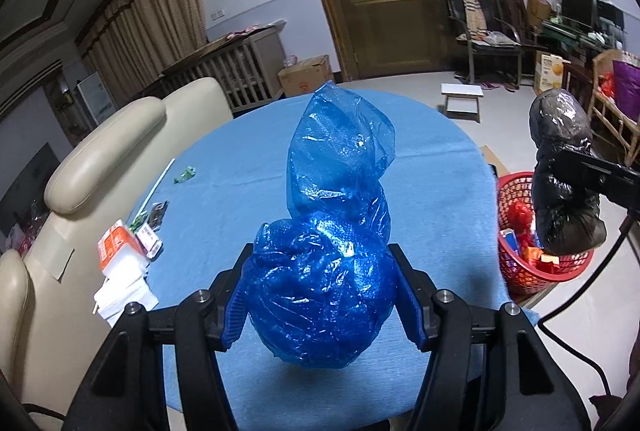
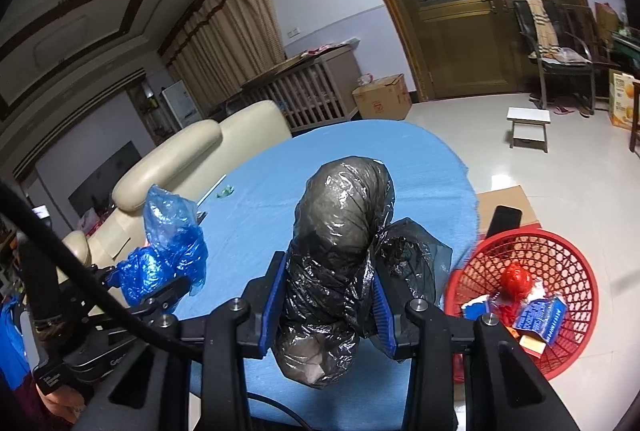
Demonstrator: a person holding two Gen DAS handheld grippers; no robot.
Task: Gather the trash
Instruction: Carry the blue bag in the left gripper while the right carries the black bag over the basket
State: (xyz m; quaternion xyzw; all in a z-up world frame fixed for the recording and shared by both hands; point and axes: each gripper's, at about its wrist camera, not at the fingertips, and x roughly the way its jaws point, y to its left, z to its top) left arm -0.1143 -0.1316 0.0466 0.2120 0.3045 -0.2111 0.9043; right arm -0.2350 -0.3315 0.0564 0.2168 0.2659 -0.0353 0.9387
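Crumpled blue plastic bag [image 1: 320,295] was pinched in left gripper [image 1: 320,295] over the round blue table's [image 1: 440,191] near edge. Crumpled black plastic bag [image 2: 332,287] was pinched in right gripper [image 2: 326,311], near the red mesh basket [image 2: 568,263]. Risk: slick film slipping out, missing basket.

Two tied bags held above the counter [image 1: 432,167]: one in the left hand-held gripper [image 1: 320,295], other bag [image 2: 340,271] in the right hand-held gripper [image 2: 326,315]. Basket [image 2: 576,271] on floor right of counter, wrappers inside. Boxes [image 1: 124,255] at counter's left edge, sofa [image 1: 104,143] beyond.
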